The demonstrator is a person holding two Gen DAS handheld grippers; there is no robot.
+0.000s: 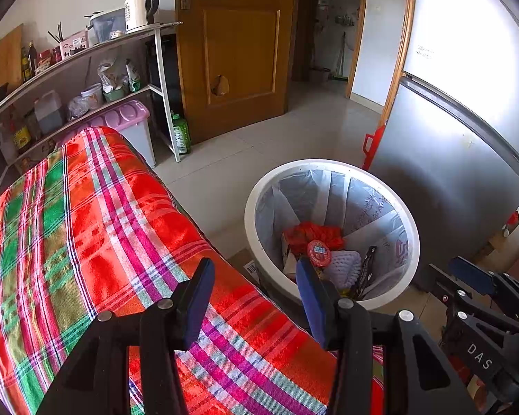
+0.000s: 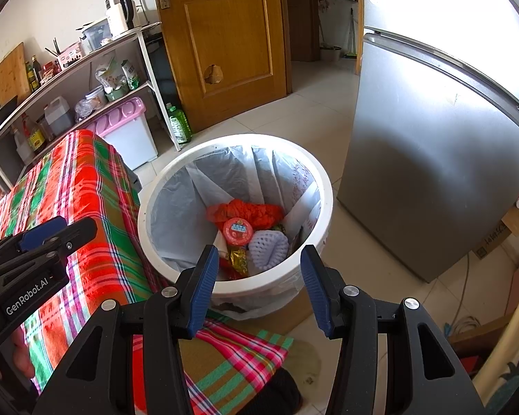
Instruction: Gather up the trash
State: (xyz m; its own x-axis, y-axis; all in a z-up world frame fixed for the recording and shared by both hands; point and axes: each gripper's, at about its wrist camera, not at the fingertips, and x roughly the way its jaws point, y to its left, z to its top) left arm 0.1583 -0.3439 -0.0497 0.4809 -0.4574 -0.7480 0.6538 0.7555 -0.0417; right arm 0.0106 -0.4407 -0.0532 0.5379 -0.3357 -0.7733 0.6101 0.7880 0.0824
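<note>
Left gripper [image 1: 256, 297], right gripper [image 2: 259, 287] both agape, empty; bin [image 2: 323, 186] contents partly hidden.

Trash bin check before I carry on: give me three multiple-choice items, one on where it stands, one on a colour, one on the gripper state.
1. Where does the trash bin stand?
A. on the shelf
B. on the floor between the plaid-covered table and the fridge
C. on the table

2. What colour is the round lid lying in the bin?
A. red
B. black
C. yellow

3. How are the right gripper and left gripper?
A. both shut on trash
B. one holds a bottle
C. both open and empty

Key: B, floor tiles surround the bin; A, the lid shows red among the trash; C, nothing sits between either pair of fingers.
</note>
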